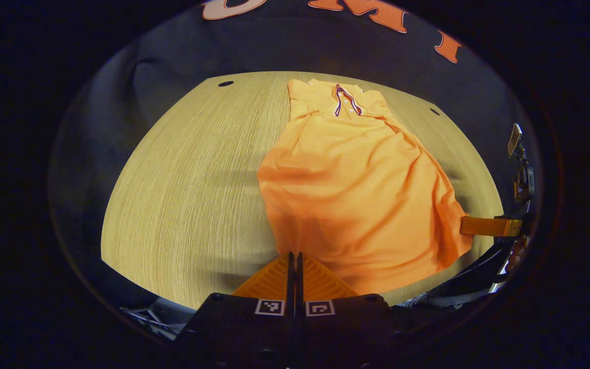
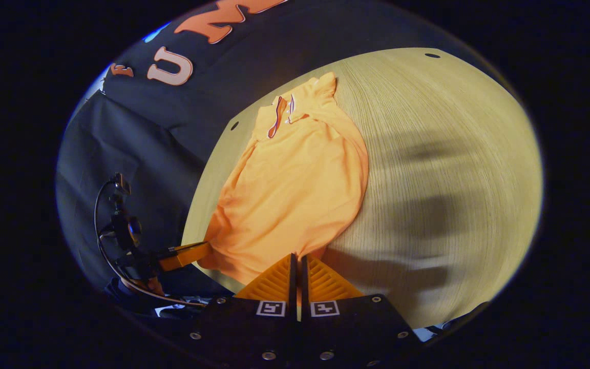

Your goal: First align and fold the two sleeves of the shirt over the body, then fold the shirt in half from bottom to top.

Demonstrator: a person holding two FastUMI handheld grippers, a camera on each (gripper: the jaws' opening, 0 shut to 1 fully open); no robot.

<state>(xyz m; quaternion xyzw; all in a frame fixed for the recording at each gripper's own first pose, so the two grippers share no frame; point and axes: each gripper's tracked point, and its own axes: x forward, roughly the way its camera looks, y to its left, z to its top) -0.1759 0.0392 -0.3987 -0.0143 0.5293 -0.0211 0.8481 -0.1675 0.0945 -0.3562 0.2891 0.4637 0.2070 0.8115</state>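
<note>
While both reach level over the table [image 1: 182, 195] | left tool [image 1: 295, 256] grasps shirt [image 1: 356, 195] hem; right tool [image 2: 297, 259] likewise

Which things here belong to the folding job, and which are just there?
Part of the job:
- orange shirt, sleeves already folded in
- left tool, at the shirt's hem
- right tool, at the shirt's hem

Just there:
- wooden table
- black cloth wall

Surface [image 1: 182, 179]: bare wood wide open beside the polo shirt [image 1: 356, 195]; booth wall closes the far edge.
</note>
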